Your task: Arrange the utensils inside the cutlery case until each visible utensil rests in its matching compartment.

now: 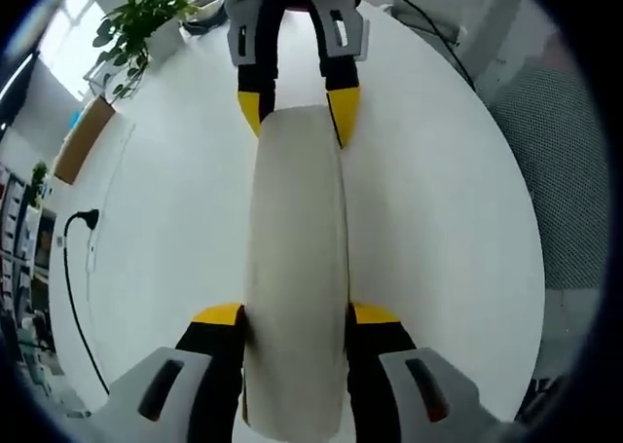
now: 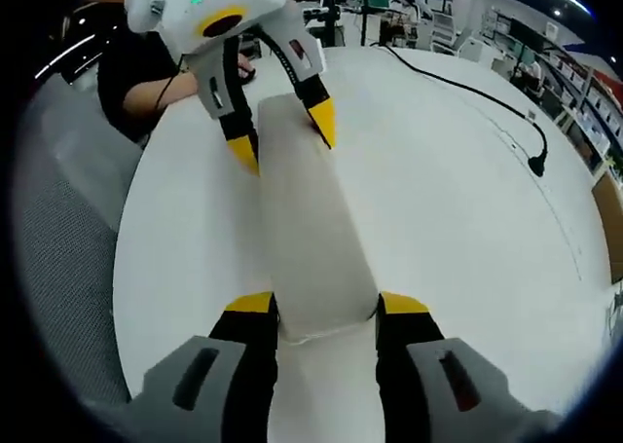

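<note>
With both grippers, left and right, pinching opposite ends of the closed cutlery case between their fingers, I'd keep it level on the white bench and pull evenly.

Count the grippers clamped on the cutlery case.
2. The left gripper grips one end of the closed white cutlery case; the right gripper grips the opposite end. The case lies on the white table. Utensils inside are hidden.

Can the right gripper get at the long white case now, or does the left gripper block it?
Probably yes. The right gripper already has its jaws on either side of one end of the long white case; the left gripper sits at the far end, apart.
</note>
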Available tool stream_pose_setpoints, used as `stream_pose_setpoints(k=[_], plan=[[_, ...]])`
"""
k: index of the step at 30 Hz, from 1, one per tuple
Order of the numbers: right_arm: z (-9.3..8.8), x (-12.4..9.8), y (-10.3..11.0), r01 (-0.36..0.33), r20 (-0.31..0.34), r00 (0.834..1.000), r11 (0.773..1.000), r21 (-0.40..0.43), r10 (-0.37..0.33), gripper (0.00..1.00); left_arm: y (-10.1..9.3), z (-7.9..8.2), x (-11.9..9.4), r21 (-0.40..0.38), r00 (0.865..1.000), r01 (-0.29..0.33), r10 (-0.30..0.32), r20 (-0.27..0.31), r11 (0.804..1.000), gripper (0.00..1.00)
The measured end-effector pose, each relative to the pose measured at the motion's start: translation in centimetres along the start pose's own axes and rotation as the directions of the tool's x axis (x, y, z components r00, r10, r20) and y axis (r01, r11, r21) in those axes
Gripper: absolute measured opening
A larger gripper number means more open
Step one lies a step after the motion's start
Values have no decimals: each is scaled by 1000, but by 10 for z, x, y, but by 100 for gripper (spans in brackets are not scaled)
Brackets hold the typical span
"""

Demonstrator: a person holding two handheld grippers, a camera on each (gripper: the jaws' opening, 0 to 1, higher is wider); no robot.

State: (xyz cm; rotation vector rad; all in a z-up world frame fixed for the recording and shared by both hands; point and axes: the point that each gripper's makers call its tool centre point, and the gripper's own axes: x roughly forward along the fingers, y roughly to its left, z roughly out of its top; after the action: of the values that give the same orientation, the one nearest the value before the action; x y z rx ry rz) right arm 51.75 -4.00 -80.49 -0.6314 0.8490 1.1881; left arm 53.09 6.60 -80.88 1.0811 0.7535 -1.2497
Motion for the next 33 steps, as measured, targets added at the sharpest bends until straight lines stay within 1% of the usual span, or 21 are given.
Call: stream_pose_setpoints(k=[6,7,11,14,16,19,23,24,26,30,32,33], plan=[[0,1,1,10,-5,1000,1000,0,-10,38,-1,0,-1,-17,1000,-5,5,9,1000,42],[1,1,4,7,-6,1000,1000,-4,-7,38,-4,-1,-1,-35,1000,6,-6,1,999,42],[0,1,7,-3,-2,1000,1000,-16,3,37,-11,-1,-3,-36,1000,1,-1,-14,999,42],[1,1,8,-4,5,1000,1000,-27,4,37,-12,-3,-4,-57,1000,2,-2,-1,998,42],[1,2,8,-2,-3,1000,999,-36,2,37,-13,-3,-4,-64,1000,8,-8,6,998,42],[1,1,9,7,-9,1000,999,-38,-7,37,-13,-4,-4,-62,1000,6,-5,12,998,43],[1,0,9,21,8,1000,999,-47,-21,38,-13,-5,-3,-57,1000,9,-7,21,998,43],[1,0,9,25,14,1000,999,-48,-25,38,-13,-5,-3,-66,1000,9,-7,21,998,43],[1,0,9,21,23,1000,999,-26,-20,38,-13,-5,-3,-76,1000,8,-7,22,997,43],[0,-2,13,13,45,999,1000,-2,-13,38,-14,-5,-3,-59,1000,16,-14,25,998,43],[-4,-4,14,-1,54,999,999,34,-1,36,-14,-5,-3,-54,999,16,-14,32,998,43],[-6,-7,11,3,56,998,998,56,-6,35,-14,-6,-3,-62,999,15,-13,33,998,43]])
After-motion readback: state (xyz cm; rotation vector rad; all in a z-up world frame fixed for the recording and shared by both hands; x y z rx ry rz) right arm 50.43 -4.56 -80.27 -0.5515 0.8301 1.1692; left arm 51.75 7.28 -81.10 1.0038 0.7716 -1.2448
